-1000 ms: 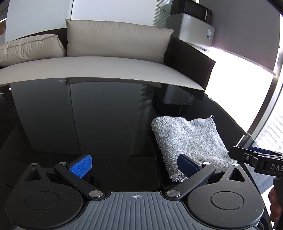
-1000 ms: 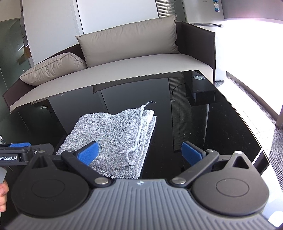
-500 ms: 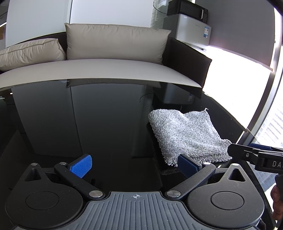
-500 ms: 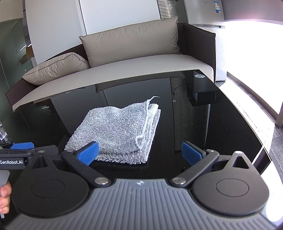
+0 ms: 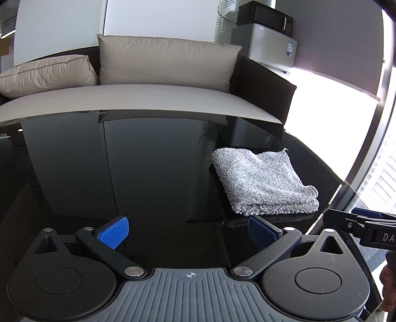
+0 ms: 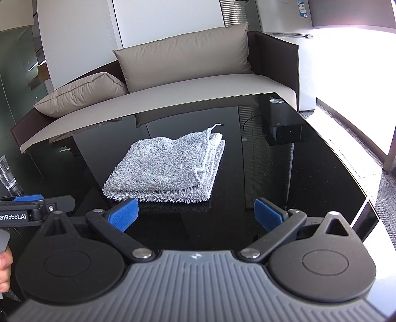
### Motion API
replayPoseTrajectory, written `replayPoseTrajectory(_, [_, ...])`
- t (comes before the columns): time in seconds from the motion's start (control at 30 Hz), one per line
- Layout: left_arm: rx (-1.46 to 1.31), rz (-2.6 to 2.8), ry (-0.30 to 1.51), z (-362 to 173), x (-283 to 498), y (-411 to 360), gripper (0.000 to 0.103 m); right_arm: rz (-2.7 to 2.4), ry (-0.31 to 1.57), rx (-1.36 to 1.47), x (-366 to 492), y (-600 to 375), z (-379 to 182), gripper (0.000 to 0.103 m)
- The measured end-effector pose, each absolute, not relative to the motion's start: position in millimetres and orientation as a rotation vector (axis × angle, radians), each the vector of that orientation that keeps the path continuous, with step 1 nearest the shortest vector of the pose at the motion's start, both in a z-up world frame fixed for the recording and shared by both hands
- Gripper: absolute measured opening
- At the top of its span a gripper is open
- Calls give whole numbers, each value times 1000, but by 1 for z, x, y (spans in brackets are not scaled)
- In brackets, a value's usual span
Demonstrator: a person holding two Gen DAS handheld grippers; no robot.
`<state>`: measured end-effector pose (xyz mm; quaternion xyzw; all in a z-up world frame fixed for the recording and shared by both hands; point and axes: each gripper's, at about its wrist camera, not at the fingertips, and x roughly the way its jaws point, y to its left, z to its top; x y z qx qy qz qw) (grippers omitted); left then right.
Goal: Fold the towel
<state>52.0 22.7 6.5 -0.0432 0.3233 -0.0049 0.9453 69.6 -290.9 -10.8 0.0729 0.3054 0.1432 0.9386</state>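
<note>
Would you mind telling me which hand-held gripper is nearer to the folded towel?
Right, marginally. The right hand-held gripper faces the towel head-on; the left hand-held gripper sits off its left side.

Looks like an office lounge or break area: a low sofa (image 6: 173, 86) with beige seat and dark frame, two beige cushions (image 5: 163, 62) against its back, set behind a glossy black bench (image 5: 148, 173). Off to the side, a small silver fridge (image 5: 267, 44) with a black microwave (image 5: 264, 16) on top, grey carpet (image 6: 381, 188), and tall, bright floor-level windows (image 5: 381, 173). Plain white wall panels and glass partitions (image 6: 14, 74) behind.
</note>
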Motion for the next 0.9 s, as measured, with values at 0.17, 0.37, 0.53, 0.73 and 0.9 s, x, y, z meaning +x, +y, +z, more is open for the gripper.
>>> replayPoseTrajectory(0.17, [-82,-8,656,7,40,23,102,293,626,147,60,-291,-11,102])
replayPoseTrajectory(0.37, [-83,-8,653,8,27,25,102,294,622,144,48,-291,-11,102])
replayPoseTrajectory(0.53, [-75,-7,654,7,17,24,102,293,622,139,38,-291,-10,102])
replayPoseTrajectory(0.73, [-66,-10,657,7,9,21,102,292,621,135,27,-293,-9,102])
replayPoseTrajectory(0.9, [-65,-8,657,8,2,21,102,287,619,126,20,-293,-10,102])
